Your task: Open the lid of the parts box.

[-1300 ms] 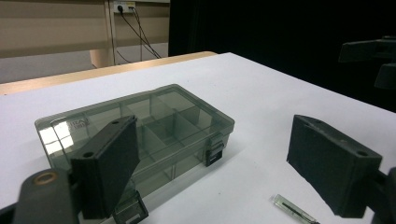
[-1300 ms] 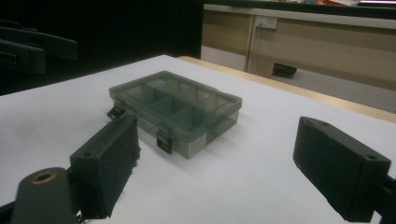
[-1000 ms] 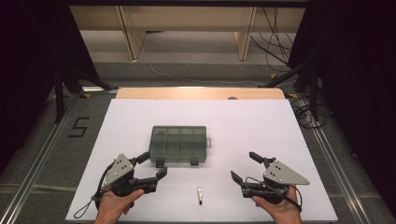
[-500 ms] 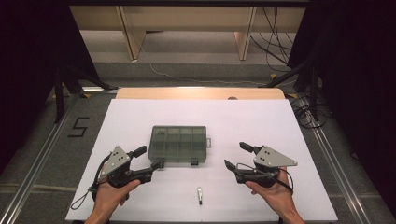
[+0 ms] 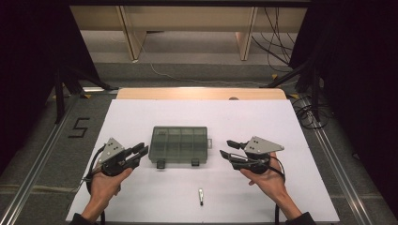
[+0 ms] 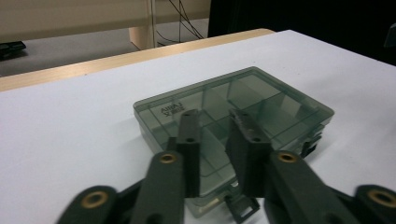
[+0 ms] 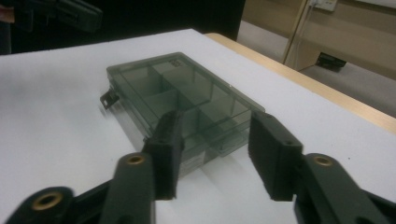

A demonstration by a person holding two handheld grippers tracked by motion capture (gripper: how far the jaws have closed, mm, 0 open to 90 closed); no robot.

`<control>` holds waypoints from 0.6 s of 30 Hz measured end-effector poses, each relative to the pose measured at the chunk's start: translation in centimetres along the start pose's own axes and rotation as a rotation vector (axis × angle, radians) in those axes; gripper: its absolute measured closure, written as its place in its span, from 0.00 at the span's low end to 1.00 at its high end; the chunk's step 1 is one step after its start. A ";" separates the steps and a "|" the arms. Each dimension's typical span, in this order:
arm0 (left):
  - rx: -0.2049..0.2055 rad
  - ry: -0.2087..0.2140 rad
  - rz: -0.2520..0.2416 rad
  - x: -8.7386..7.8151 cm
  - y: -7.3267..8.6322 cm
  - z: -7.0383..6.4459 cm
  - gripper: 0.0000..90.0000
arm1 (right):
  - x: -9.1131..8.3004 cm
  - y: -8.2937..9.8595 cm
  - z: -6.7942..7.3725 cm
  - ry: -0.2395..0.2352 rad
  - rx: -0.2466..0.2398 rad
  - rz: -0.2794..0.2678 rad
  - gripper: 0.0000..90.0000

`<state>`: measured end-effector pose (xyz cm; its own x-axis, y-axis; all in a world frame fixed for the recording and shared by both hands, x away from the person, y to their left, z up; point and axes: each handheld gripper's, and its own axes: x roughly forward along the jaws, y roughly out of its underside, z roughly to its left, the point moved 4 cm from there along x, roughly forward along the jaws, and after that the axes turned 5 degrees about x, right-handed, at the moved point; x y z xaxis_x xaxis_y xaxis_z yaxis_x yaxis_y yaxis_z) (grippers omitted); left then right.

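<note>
Closed smoky compartment box [image 5: 179,143] at the centre of the white table [image 5: 291,126], flanked by the left gripper [image 5: 139,153], jaws slightly parted, and right gripper [image 5: 231,150], jaws wide apart; a small pen-like object [image 5: 201,196] lies near the front edge, with bare surface behind.

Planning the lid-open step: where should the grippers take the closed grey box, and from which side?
Probably at the two latch tabs on the near long edge of the box, coming in low from the person's side. It lies flat and shut, so its top gives the jaws nothing to pinch, while the tabs stick out. The left gripper and right gripper already flank its short ends, open.
</note>
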<state>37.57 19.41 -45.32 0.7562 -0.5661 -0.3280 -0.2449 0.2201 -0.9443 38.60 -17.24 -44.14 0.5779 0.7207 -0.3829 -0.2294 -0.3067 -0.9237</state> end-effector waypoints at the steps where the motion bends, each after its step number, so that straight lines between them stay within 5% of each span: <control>1: 0.015 0.001 0.004 0.2 0.1 0.3 0.86 | 0.0 0.0 0.0 0.000 0.000 0.000 0.66; 7: 0.035 -0.007 0.045 1.5 1.0 1.6 0.99 | 1.4 0.3 -0.2 -0.017 -0.038 0.054 0.84; 13: 0.063 -0.030 0.127 2.5 2.5 2.9 0.99 | 2.5 0.6 -0.4 -0.049 -0.084 0.096 0.97; 18: 0.033 -0.010 0.172 3.4 3.1 2.8 0.99 | 3.7 1.2 -0.7 -0.061 -0.108 0.140 1.00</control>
<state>41.12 20.41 -49.28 0.7109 -0.5102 -0.4840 -0.3512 0.3388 -0.8729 41.03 -15.33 -46.67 0.4971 0.7014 -0.5108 -0.2169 -0.4695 -0.8559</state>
